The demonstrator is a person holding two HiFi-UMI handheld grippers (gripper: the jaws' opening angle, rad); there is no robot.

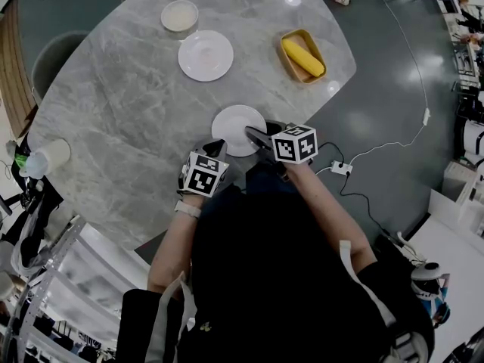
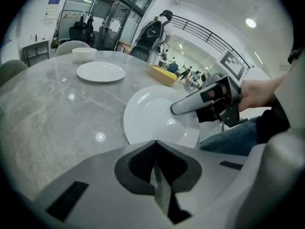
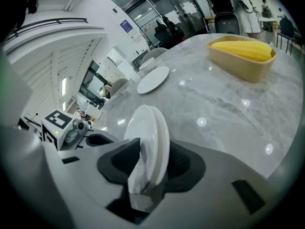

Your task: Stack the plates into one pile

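We saw the grey marble table (image 1: 128,112) filling most of the head view, with two white plates on it well apart. The far plate (image 1: 206,55) lay flat in the upper middle of the frame. The near plate (image 1: 229,125) sat at the table's near edge, in the middle of the frame, where its rim was easy to reach from the side. The right gripper (image 1: 253,134) came in from the right, and its own view showed its jaws grasping that plate's rim, one on either face. We judged this a pinch meant to lift the plate and carry it onto the far one. The left gripper (image 2: 155,149) hung just below and left of the near plate with its jaws clenched on nothing, probably held back to leave room. Toward the upper right a yellow tray (image 3: 238,63) held what we took for a corn cob (image 1: 302,57), and a small bowl (image 2: 84,54) stood just beyond the far plate. Neither belonged in the pile, so the pile had not yet been started.
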